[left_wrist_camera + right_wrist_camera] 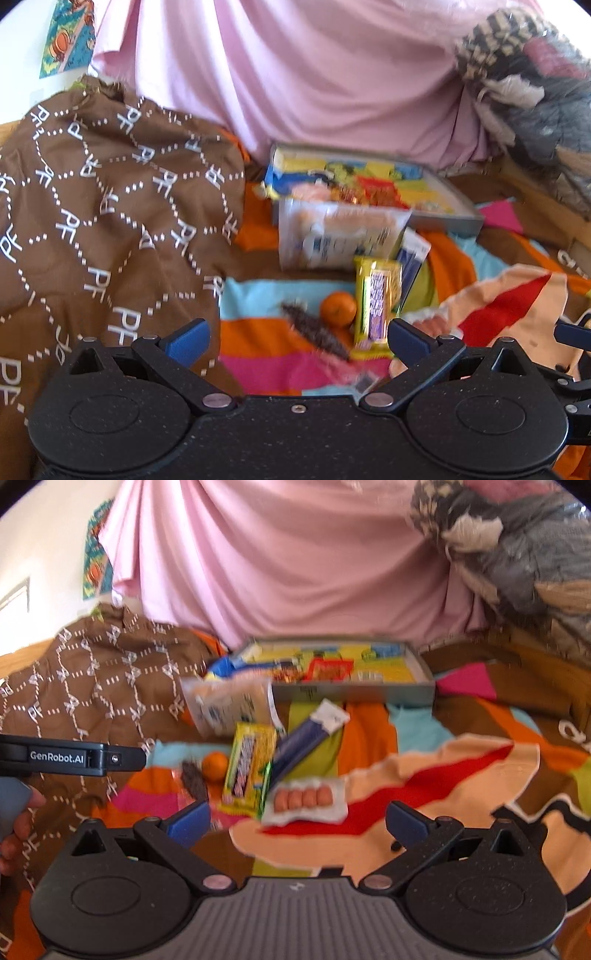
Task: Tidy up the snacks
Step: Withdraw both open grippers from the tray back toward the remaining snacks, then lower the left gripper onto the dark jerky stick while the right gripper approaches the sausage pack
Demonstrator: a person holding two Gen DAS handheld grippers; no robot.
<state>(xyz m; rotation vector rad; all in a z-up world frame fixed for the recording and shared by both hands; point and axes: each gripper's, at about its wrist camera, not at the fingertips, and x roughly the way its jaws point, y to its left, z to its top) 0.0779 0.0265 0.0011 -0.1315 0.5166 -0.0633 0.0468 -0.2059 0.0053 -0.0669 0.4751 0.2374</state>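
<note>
Snacks lie loose on a multicoloured bedspread (424, 775): a yellow bar wrapper (249, 771), a small orange (215, 766) and a dark bar (194, 781) to its left, a blue packet (306, 738) leaning on its right, and a white pack of four sausages (304, 799) nearest the right gripper (297, 821). Behind them, a clear bag (229, 709) rests against a grey tray (354, 694) already holding bright packets. Right gripper and left gripper (297, 338): jaws spread wide, empty. A brown patterned cloth (110, 221) is heaped at left.
</note>
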